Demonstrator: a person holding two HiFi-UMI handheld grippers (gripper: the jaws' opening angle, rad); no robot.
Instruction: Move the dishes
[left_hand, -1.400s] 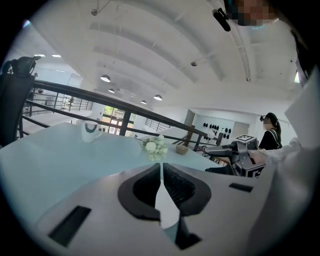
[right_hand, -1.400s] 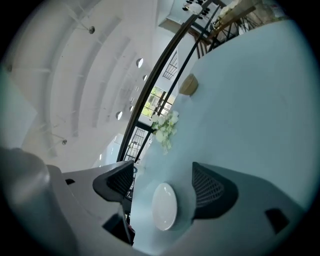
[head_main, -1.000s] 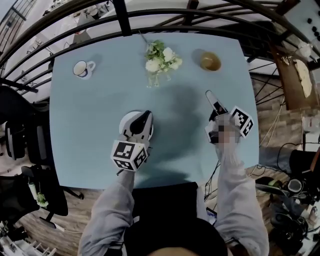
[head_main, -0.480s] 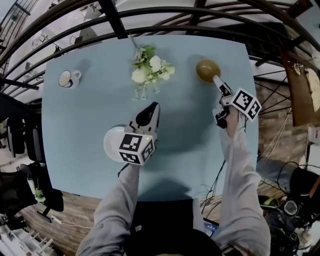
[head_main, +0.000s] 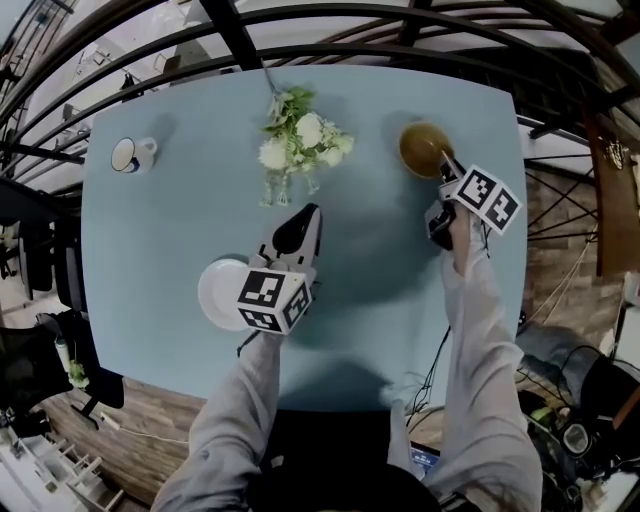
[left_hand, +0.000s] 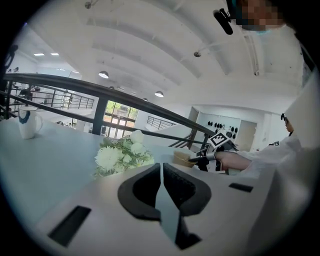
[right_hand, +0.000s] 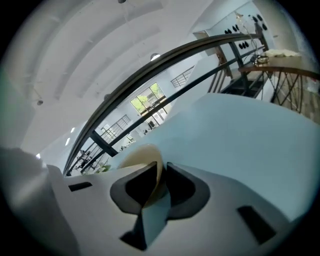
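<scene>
Right gripper (head_main: 443, 165), head view: upper right of the frame, tips at the near rim of the brown bowl (head_main: 420, 147).
Left gripper (head_main: 310, 212), head view: mid-frame over the table (head_main: 170, 220); white plate (head_main: 218, 290) just to its lower left.
Left gripper view: jaws together, nothing between them; flowers (left_hand: 122, 155) ahead, mug (left_hand: 29, 124) at far left.
Right gripper view: jaws have just been closing and now pinch the bowl's rim at centre.
</scene>
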